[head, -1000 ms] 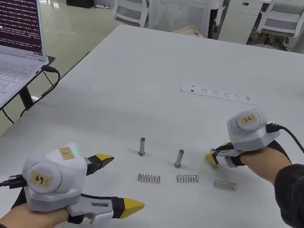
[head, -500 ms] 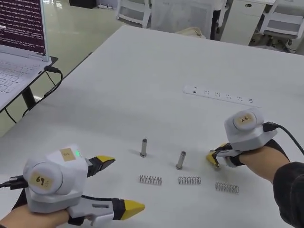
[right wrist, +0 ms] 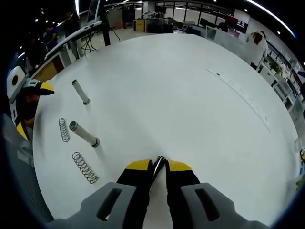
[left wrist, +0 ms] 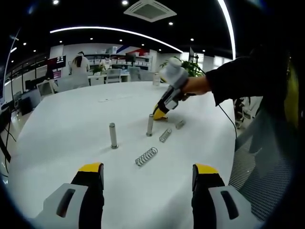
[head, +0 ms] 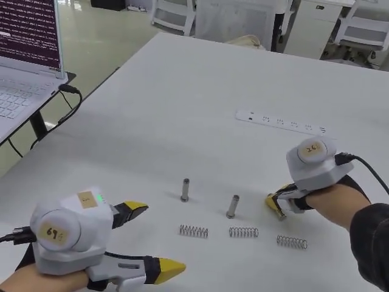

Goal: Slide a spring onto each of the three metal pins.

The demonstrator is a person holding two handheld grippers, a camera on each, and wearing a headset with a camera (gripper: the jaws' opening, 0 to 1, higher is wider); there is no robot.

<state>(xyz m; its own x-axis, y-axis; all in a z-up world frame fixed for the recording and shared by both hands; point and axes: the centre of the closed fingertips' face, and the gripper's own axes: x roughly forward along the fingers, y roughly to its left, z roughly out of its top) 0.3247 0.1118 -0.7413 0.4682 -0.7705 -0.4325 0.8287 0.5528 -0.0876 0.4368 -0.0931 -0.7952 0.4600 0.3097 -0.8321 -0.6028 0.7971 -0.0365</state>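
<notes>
The right gripper [head: 276,205] is clenched on the third pin [right wrist: 158,164]. In the right gripper view the pin's grey end shows between the yellow jaw tips. The jaws point down at the table [head: 182,121], and the pin's tilt cannot be read.

The right spring [head: 292,242] lies flat just beside this gripper, on the person's side, with its long axis running left to right. Further left, the middle spring [head: 243,232] and left spring [head: 193,230] lie in the same row and orientation. Each is on the person's side of an upright pin: the middle pin [head: 232,206] and the left pin [head: 185,189].

The left gripper [head: 155,237] is released, jaws wide apart and holding nothing. It is nearest the left spring.

Judgement: the springs lie horizontal and the pins stand vertical, so a spring probably has to be turned upright before threading. The free left gripper is best placed to do this.
</notes>
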